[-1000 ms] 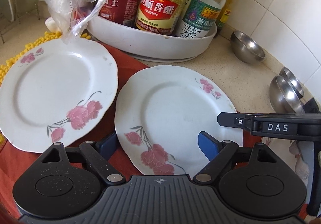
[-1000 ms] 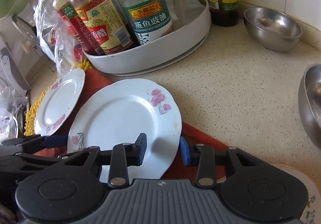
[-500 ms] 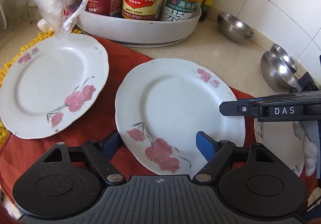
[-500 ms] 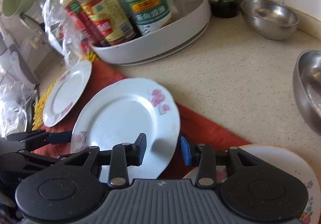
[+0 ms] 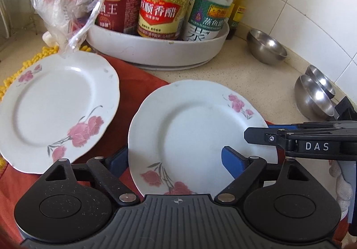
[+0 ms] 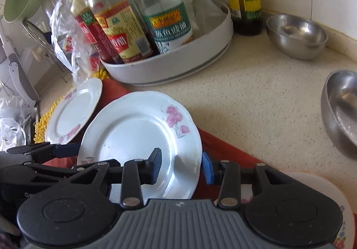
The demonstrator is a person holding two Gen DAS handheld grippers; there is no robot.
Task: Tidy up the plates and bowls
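Observation:
Two white plates with pink roses lie on a red cloth. The near plate [image 5: 196,135] [image 6: 138,135] sits between the open fingers of both grippers. My left gripper [image 5: 176,159] straddles its near rim. My right gripper [image 6: 180,166] straddles its right rim, one finger above the plate and one beside the edge. The second plate [image 5: 55,110] [image 6: 75,108] lies to the left. Steel bowls stand on the counter: one [image 5: 266,49] [image 6: 296,36] by the wall, two nested ones [image 5: 316,97] at the right.
A white round tray [image 5: 160,52] [image 6: 174,63] holds several sauce bottles behind the plates. A clear plastic bag [image 5: 64,3] hangs over the left plate. A yellow mat [image 5: 13,75] lies at the left. A third plate [image 6: 330,202] with an orange rim lies under my right gripper.
Both grippers have moved forward and lower toward the near plate after pulling back half a second ago. The plate now sits deeper between the right gripper's fingers. Both stay open.

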